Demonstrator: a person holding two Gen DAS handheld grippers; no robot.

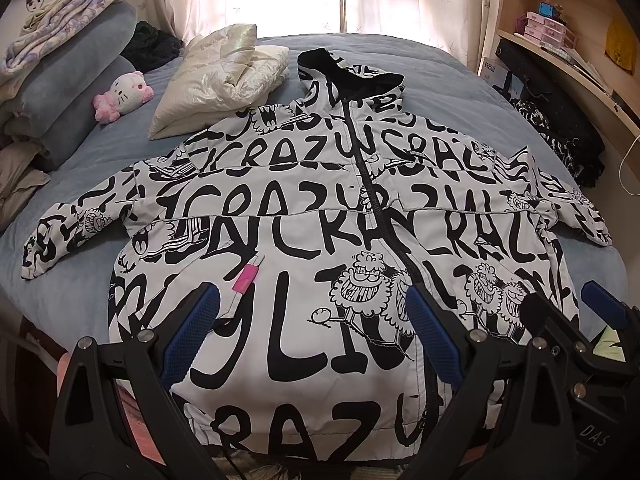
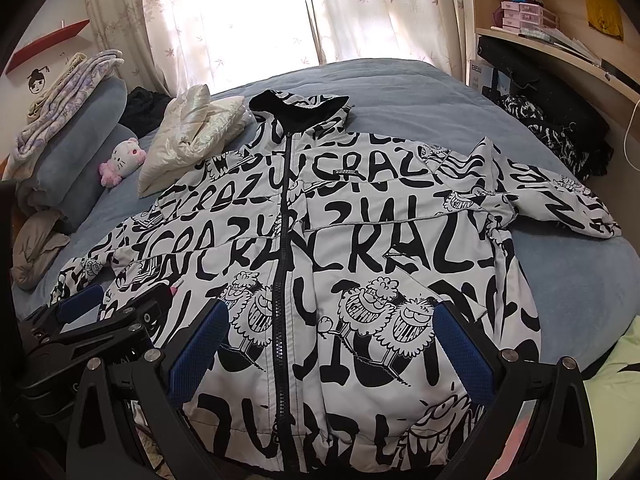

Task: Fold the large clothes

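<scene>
- The left gripper (image 1: 308, 336), black-framed with blue ribbed pads, was seen held with its fingers spread wide above the lower front of the jacket, nothing caught between them.
- The right gripper (image 2: 340, 344), of the same build, was likewise held agape over the hem area, its blue pads (image 2: 466, 354) clear of the cloth as far as could be told.
- Each gripper was caught at the edge of the other's camera, the two held side by side at the near edge of the bed.
- The large white hooded jacket printed with black lettering and cartoon faces (image 1: 320, 208) was laid flat, front up and zipped, on the grey-blue bedspread (image 1: 460, 92), sleeves spread out to both sides and the black-lined hood (image 1: 352, 68) pointed toward the window.
- A pink tag (image 1: 245, 278) was seen on the jacket's left-hand pocket area.
- A folded cream quilted garment (image 1: 224, 76) was lying just beside the jacket's shoulder.
- A pink-and-white plush cat toy (image 1: 122, 96) was propped by a pile of folded grey and floral bedding (image 1: 72, 52).
- Sheer patterned curtains (image 2: 280, 12) were lit from behind at the far end.
</scene>
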